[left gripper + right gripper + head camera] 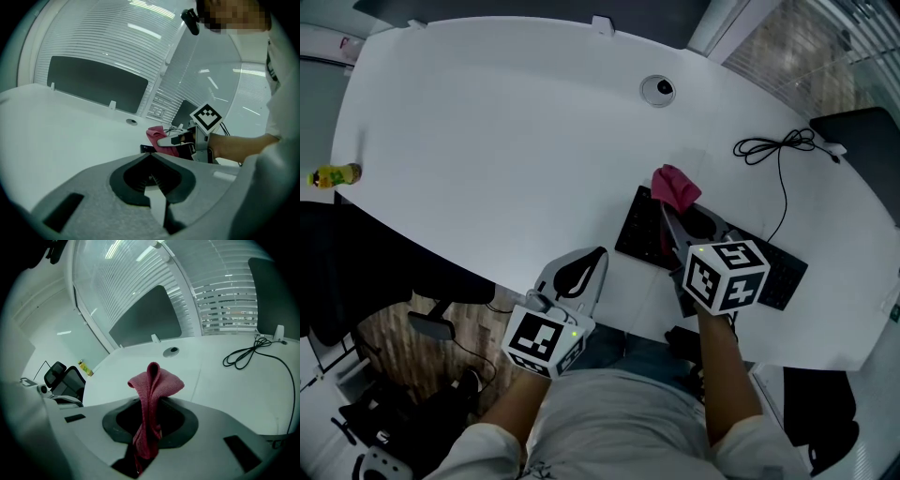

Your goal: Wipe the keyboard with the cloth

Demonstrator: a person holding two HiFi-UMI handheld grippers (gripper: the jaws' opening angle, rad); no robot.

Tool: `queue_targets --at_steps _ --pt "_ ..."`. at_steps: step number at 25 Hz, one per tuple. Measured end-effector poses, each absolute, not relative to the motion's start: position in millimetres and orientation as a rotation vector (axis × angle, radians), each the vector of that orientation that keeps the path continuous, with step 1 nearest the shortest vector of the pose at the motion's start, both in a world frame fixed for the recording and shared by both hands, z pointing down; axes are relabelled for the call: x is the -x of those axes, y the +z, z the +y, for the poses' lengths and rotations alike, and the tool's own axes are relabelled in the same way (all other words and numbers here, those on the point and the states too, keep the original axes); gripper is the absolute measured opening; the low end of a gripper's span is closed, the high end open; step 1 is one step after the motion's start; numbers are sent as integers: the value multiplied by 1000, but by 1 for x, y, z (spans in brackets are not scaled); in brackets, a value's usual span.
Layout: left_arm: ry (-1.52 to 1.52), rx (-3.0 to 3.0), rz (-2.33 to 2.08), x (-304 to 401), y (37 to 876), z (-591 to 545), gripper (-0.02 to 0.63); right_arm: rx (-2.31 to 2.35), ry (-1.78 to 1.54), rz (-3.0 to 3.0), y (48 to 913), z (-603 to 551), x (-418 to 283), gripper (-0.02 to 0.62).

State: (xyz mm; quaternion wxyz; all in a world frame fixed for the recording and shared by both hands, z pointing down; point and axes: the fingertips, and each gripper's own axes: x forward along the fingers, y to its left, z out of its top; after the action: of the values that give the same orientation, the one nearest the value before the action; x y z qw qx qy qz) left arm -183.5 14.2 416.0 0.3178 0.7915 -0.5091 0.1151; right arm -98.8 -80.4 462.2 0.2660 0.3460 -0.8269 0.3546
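Observation:
A black keyboard (639, 232) lies on the white table (506, 141) near its front right edge. My right gripper (673, 211) hovers over the keyboard's left half, shut on a pink cloth (675, 186) that bunches up past the fingertips. In the right gripper view the cloth (157, 380) runs down between the closed jaws of the right gripper (150, 404). My left gripper (598, 255) sits at the table's front edge, left of the keyboard, shut and holding nothing. The left gripper view shows that gripper (151, 154) shut, with the cloth (157, 136) and a keyboard corner (147, 148) beyond.
A black cable (778, 150) coils on the table behind the keyboard. A round grommet (658, 90) sits farther back. A yellow bottle (336, 175) stands at the far left edge. A dark office chair (356, 272) is left of the table, and a dark panel (862, 141) stands at the right.

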Motion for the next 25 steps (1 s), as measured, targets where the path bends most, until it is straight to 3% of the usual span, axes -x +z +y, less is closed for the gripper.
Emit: queue_targets --at_steps 12,25 --pt "293 -2044 -1383 201 419 17 11 -828 936 -2270 462 -77 139 71" --pt "300 -2062 -1365 196 416 18 11 -857 949 -2299 450 -77 131 71"
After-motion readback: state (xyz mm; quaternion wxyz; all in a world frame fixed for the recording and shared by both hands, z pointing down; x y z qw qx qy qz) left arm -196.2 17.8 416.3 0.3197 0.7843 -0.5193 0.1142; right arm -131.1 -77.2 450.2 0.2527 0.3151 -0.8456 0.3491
